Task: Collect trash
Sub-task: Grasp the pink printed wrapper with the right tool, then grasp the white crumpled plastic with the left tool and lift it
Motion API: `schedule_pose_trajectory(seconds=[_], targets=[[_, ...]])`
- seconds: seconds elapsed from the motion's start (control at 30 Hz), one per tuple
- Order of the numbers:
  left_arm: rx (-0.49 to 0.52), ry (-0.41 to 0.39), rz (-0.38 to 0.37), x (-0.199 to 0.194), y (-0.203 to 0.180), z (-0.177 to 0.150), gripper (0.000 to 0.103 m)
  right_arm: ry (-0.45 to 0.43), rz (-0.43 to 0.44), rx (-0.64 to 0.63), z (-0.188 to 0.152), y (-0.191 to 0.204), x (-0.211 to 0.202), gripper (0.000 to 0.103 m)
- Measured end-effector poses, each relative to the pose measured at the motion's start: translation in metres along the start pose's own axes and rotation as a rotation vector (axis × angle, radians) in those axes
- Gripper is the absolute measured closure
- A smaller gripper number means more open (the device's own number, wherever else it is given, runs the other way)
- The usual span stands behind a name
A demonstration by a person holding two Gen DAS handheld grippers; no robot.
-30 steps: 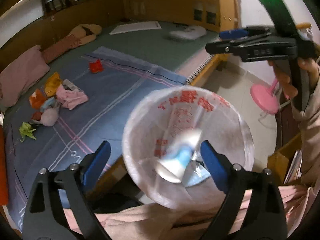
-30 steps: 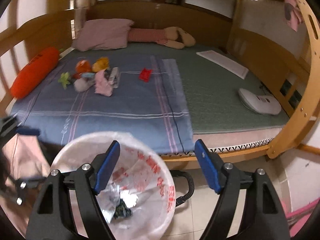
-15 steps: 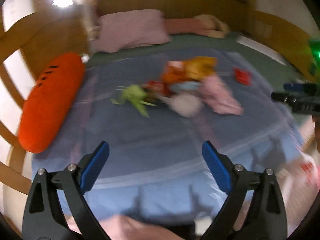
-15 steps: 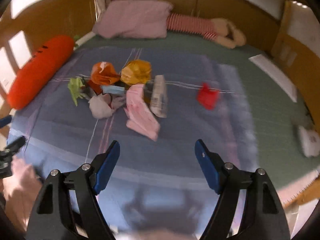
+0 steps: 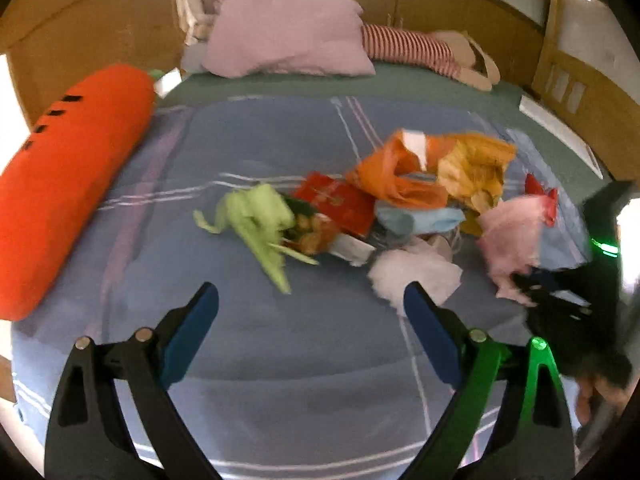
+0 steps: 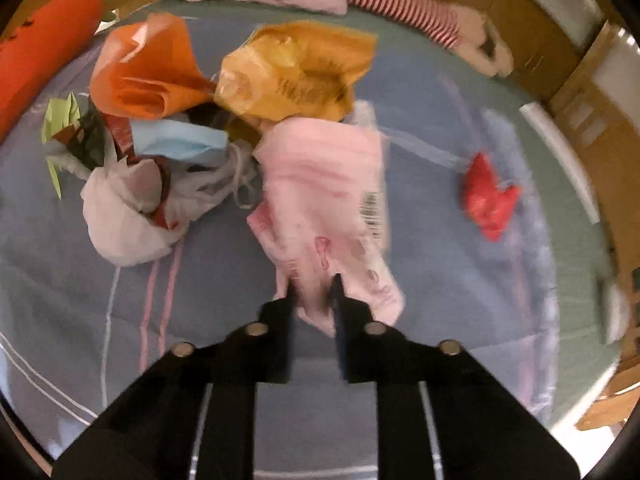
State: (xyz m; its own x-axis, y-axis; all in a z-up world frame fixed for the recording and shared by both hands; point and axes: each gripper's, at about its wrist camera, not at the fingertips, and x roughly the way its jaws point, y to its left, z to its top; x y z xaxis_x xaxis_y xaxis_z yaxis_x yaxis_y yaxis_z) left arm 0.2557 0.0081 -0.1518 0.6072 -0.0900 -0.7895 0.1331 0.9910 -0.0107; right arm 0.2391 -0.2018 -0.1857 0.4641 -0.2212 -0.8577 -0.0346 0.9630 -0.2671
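A heap of trash lies on the blue bedspread point(image 5: 248, 344): a green paper scrap point(image 5: 256, 220), a red packet point(image 5: 340, 200), an orange bag point(image 5: 392, 176), a yellow bag point(image 5: 476, 168), a white bag point(image 5: 416, 276) and a pink bag point(image 5: 508, 240). My left gripper point(image 5: 312, 320) is open and empty, just short of the heap. My right gripper point(image 6: 314, 292) is shut on the near end of the pink bag point(image 6: 324, 192); it also shows at the right of the left wrist view point(image 5: 560, 304). A small red scrap point(image 6: 488, 200) lies apart to the right.
A long orange carrot cushion point(image 5: 64, 200) lies along the left side of the bed. A pink pillow point(image 5: 288, 44) and a striped plush toy point(image 5: 424, 48) lie at the head. Wooden bed rails point(image 5: 580, 80) ring the bed. A blue mask point(image 6: 180, 144) lies in the heap.
Both grippers have swung from the lined trash bin to the bed and closed in on the heap. My right gripper has shut on the pink bag.
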Motion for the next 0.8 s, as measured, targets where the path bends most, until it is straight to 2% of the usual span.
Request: schedule_pose_trajectory(seconds=[0.07, 0.17, 0.4, 0.47, 0.5, 0.53, 0.57, 0.63, 0.73, 0.8], targets=[[0.027, 0.02, -0.016, 0.015, -0.014, 0.0, 0.015, -0.061, -0.065, -0.035, -0.008, 0.0, -0.024, 0.092], [0.04, 0.031, -0.049, 0.028, -0.027, -0.001, 0.015, -0.125, -0.104, -0.051, -0.014, -0.003, -0.047, 0.092], [0.039, 0.03, -0.101, 0.045, -0.044, 0.003, 0.017, -0.112, -0.075, -0.033, -0.016, -0.008, -0.051, 0.092], [0.036, 0.043, -0.126, 0.052, -0.048, 0.004, 0.028, -0.089, -0.039, -0.005, -0.015, -0.016, -0.046, 0.092], [0.041, 0.067, -0.154, 0.058, -0.05, 0.002, 0.042, -0.084, -0.035, 0.003, -0.015, -0.018, -0.046, 0.092], [0.044, 0.084, -0.173, 0.061, -0.05, 0.0, 0.063, -0.083, -0.037, 0.002, -0.017, -0.019, -0.044, 0.092], [0.046, 0.104, -0.196, 0.065, -0.05, -0.002, 0.071, -0.083, -0.039, 0.0, -0.018, -0.018, -0.043, 0.092], [0.051, 0.107, -0.217, 0.066, -0.05, -0.005, 0.081, -0.085, -0.04, -0.001, -0.019, -0.018, -0.044, 0.092], [0.074, 0.079, -0.198, 0.056, -0.047, -0.008, 0.088, -0.096, -0.047, -0.005, -0.019, -0.016, -0.046, 0.092], [0.083, 0.054, -0.165, 0.047, -0.044, -0.01, 0.088, -0.103, -0.049, -0.005, -0.019, -0.016, -0.049, 0.092]])
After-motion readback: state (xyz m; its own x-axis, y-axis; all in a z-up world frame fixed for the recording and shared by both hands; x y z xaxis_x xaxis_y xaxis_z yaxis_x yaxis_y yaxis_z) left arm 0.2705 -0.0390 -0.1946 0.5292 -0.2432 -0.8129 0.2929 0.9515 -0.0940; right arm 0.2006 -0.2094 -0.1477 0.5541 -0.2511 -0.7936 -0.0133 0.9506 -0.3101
